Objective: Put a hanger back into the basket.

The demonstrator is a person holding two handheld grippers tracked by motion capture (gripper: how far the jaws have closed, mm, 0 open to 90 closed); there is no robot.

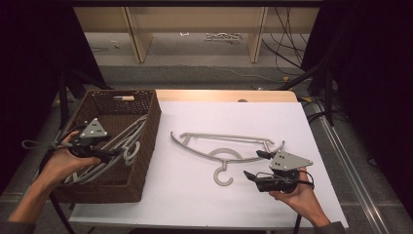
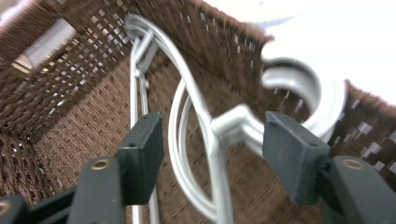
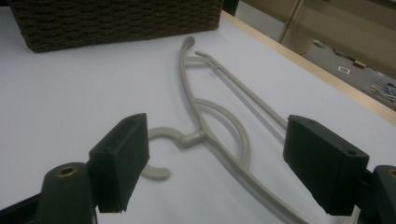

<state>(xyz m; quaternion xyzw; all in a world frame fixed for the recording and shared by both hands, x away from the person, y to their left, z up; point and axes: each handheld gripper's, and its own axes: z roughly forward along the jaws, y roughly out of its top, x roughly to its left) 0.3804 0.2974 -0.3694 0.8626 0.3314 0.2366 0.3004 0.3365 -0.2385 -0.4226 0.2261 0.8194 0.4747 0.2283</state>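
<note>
Left tongs (image 2: 212,154) open (hangers (image 2: 205,121) between)

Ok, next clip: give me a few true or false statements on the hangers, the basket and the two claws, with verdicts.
1. Hangers lie inside the wicker basket. True.
2. The right claw grips the hanger on the table. False: its jaws stand open, short of that hanger.
3. The hanger on the table is black. False: it is pale grey.
4. The left claw is over the basket, open, with a hanger in the basket between its jaws. True.
5. The basket stands at the table's right edge. False: it stands at the left.
</note>
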